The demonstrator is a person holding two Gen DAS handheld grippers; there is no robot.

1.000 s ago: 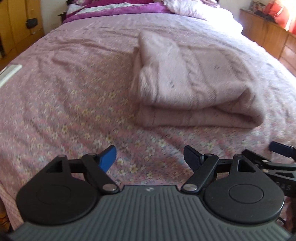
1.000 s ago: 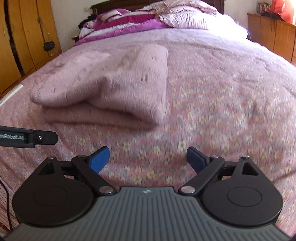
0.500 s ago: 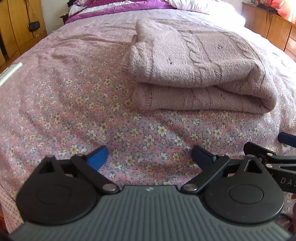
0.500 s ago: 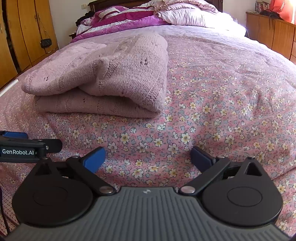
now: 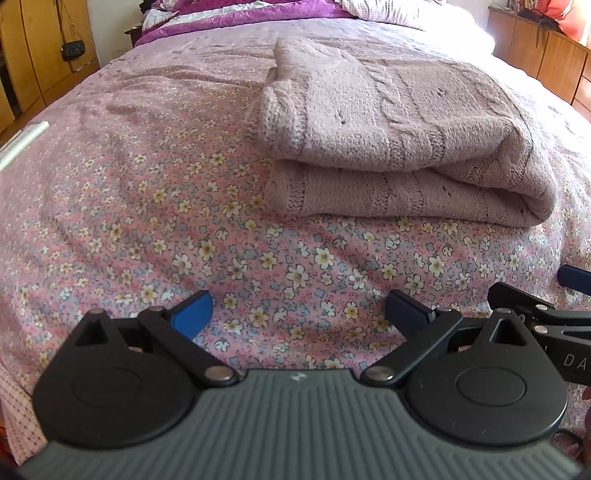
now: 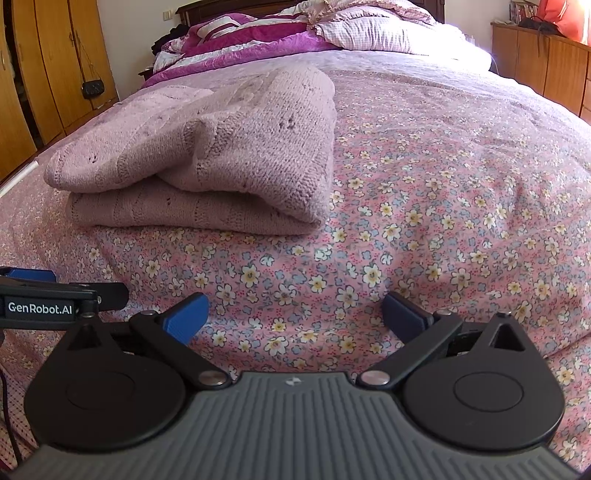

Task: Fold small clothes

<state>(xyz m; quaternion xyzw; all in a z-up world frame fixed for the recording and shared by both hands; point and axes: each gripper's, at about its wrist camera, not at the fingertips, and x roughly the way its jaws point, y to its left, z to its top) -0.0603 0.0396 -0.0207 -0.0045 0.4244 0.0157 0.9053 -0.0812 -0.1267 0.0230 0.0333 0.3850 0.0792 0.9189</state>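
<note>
The pink knit sweater (image 5: pixel 399 122) sits folded on the floral bedspread (image 5: pixel 147 206), toward the near edge. Both the left gripper (image 5: pixel 299 314) and right gripper (image 6: pixel 295 314) hang just short of it, jaws spread wide, nothing between them.

Bare floral bedspread (image 6: pixel 424 221) lies open ahead of both tongs and to right of folded knit sweater (image 5: pixel 388 147); sweater bulks up mid-bed, only raised thing on near half; left tongs (image 5: pixel 297 314) and right tongs (image 6: pixel 295 314) side by side, crowding each other; pillows and duvet (image 6: pixel 295 33) block bed's far end; wardrobe (image 6: pixel 48 74) at left, wooden drawers (image 6: pixel 546 66) at right
</note>
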